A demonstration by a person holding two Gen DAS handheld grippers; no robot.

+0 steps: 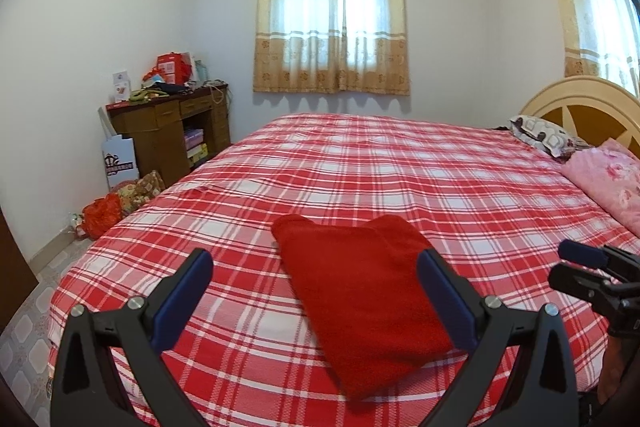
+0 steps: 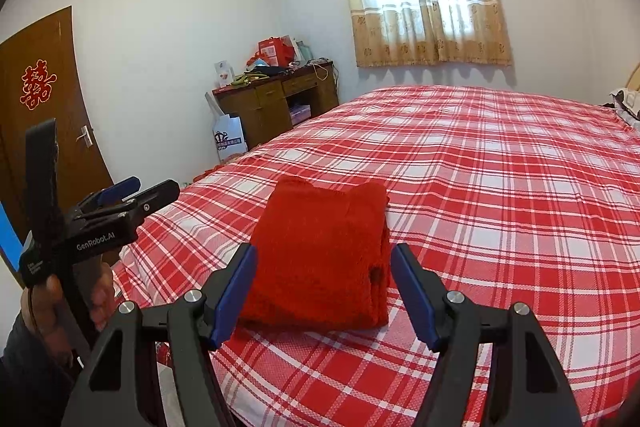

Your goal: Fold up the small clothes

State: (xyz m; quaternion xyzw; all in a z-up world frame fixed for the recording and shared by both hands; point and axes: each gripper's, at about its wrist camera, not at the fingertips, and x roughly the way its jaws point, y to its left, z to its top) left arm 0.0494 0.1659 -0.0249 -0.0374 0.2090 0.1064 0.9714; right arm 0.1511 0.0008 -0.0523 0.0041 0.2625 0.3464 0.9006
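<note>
A red knitted garment (image 1: 360, 295) lies folded into a flat rectangle on the red and white plaid bed (image 1: 460, 179). It also shows in the right wrist view (image 2: 320, 251). My left gripper (image 1: 316, 259) is open and empty, held above the garment's near edge. My right gripper (image 2: 324, 255) is open and empty, just in front of the garment. The right gripper shows at the right edge of the left wrist view (image 1: 580, 263). The left gripper shows at the left of the right wrist view (image 2: 136, 189), held by a hand.
A wooden desk (image 1: 172, 123) piled with boxes stands in the far left corner. Bags (image 1: 120, 199) lie on the floor beside the bed. Pillows (image 1: 548, 137) and a pink quilt (image 1: 612, 179) lie by the headboard. A brown door (image 2: 44, 99) is at left.
</note>
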